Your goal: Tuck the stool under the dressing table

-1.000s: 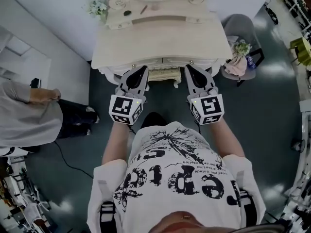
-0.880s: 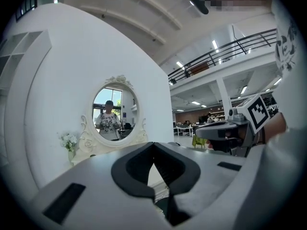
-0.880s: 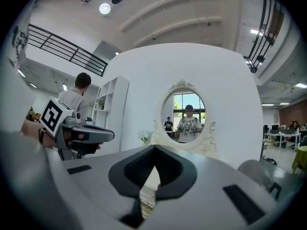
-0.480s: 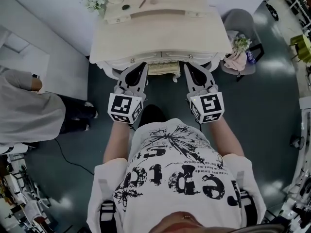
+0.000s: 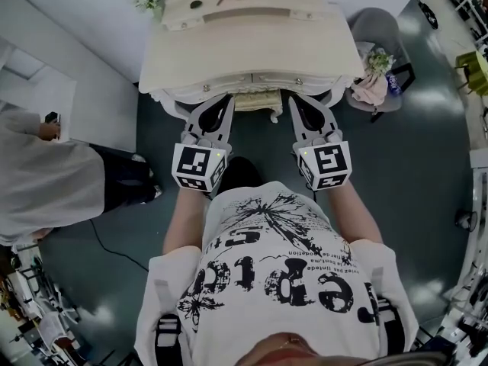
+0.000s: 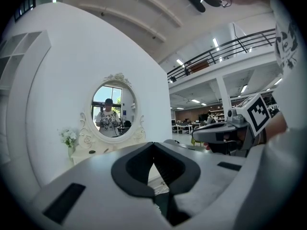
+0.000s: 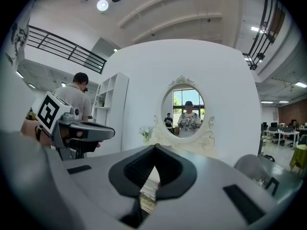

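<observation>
Left gripper (image 5: 226, 99): jaws together at the tips, nothing between them; its own view shows this, the head view does not.
Right gripper (image 5: 294, 101): jaws likewise closed, empty.
Stool (image 5: 255, 105): upper centre of the head view, between the two gripper tips, mostly under the table's front edge; contact with the grippers cannot be told.
Dressing table (image 5: 252, 48): cream, top centre, against a white wall.
Mirror (image 7: 184, 113): oval, seen whole only in the gripper views.
Floor (image 5: 412, 174): dark grey; grey chair (image 5: 377, 36) upper right, second person (image 5: 46, 181) at left edge.
</observation>
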A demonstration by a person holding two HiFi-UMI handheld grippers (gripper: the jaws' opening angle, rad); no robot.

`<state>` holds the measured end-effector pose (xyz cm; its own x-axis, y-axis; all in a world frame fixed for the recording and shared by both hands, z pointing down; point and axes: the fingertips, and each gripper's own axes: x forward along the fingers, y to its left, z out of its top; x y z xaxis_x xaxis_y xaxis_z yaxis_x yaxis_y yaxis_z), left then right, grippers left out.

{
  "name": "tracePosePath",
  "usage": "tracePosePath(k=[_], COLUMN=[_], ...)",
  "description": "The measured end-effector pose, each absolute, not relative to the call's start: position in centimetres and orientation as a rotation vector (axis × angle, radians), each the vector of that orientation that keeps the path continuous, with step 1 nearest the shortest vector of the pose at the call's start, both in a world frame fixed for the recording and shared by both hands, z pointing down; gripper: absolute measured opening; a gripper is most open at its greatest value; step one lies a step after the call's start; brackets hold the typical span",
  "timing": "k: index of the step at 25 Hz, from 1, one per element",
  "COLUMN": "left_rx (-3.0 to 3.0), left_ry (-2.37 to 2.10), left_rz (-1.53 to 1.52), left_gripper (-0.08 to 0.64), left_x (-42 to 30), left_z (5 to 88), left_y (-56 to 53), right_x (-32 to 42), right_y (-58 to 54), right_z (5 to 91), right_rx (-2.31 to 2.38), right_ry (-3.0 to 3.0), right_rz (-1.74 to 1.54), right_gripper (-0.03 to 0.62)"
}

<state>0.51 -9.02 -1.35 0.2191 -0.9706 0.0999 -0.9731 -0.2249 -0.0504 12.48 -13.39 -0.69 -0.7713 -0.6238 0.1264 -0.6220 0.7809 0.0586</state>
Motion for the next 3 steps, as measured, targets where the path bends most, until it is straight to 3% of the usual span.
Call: tracePosePath(k=[3], left_rx=[2.422], left_ry=[-1.945], left_rz=[0.175], left_gripper=[0.02], left_x=[0.7], left_z=[-0.69], left_y=[-8.73], right_x=[12.68], right_y=[-13.04], right_z=[-0.19], right_rx=[0.992], right_ry=[-2.833], right_rz=[-0.023], right_gripper=[0.017])
